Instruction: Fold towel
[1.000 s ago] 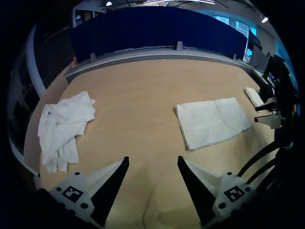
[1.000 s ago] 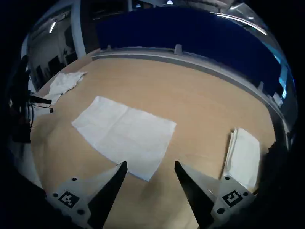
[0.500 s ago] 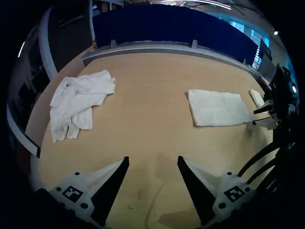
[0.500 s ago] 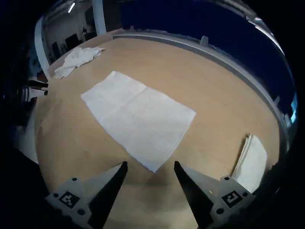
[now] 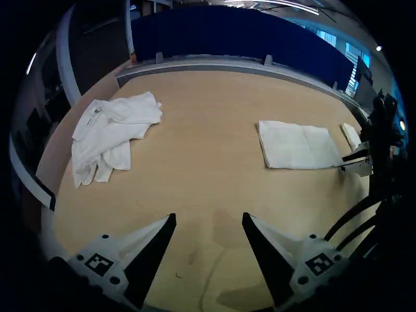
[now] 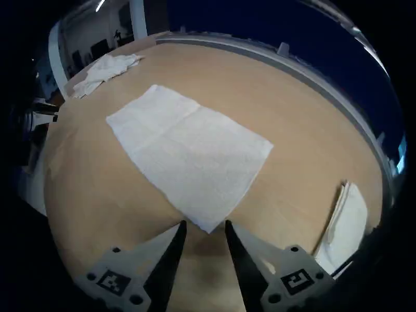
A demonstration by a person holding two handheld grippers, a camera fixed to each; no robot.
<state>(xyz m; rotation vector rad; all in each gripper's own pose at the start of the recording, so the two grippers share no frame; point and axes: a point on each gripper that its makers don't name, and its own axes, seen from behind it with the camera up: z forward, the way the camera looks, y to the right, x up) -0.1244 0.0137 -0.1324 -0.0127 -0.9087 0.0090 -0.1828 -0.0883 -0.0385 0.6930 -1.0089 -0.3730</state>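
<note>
Towel (image 6: 190, 156) lies flat on the bench (image 5: 208, 119), out to the right, with one corner pointing near. Right hand-held gripper (image 6: 203, 231) sits low at that near corner. Its two fingers are close but not squeezed together. The corner tip lies in the small gap between them, so nothing is grasped yet. Left hand-held gripper (image 5: 208, 221) hangs over bare wood, well apart from the towel, with its fingers spread wide and empty. A crumpled white cloth (image 5: 112, 130) sits far left, and a folded pile (image 6: 348, 223) sits at the right edge.

The step looks like grabbing the corner to start a fold. To do it well, I think one finger should slide under the cloth and the other press on top. Pinch hard before lifting, or the corner may slip out. The left one likely needs the next corner along, so both lift together and the fold comes out straight
</note>
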